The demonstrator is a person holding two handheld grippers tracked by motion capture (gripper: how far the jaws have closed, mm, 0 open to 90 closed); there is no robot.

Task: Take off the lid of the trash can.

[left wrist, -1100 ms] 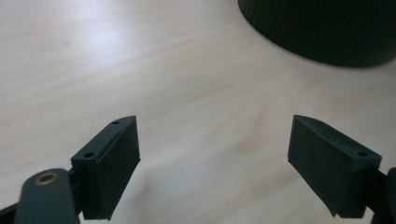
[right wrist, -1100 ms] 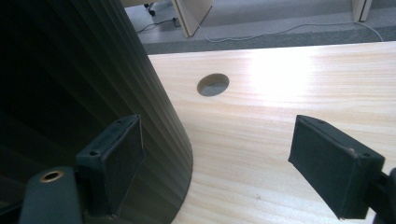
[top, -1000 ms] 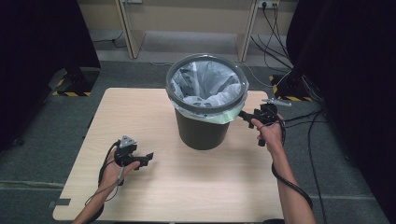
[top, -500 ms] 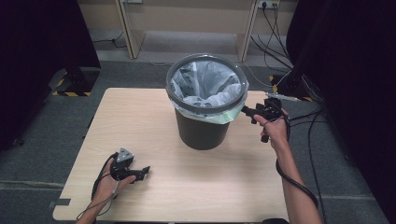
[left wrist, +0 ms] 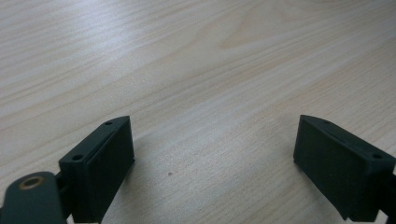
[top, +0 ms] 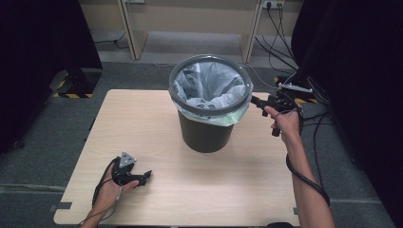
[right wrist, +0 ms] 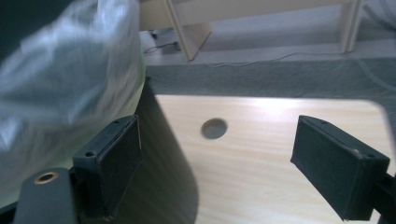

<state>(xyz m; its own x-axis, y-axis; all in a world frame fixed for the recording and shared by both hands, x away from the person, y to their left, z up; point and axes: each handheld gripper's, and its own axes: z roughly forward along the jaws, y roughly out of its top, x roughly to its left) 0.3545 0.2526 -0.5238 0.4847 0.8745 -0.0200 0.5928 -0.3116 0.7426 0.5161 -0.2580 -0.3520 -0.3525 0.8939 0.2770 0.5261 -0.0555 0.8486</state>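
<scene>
One bin (top: pixel 205 128), two claws (top: pixel 142 176) (top: pixel 255 101)

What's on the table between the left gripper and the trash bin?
Nothing: in the high view, only bare wooden table lies between the left gripper, low near the front edge, and the dark trash bin.
</scene>
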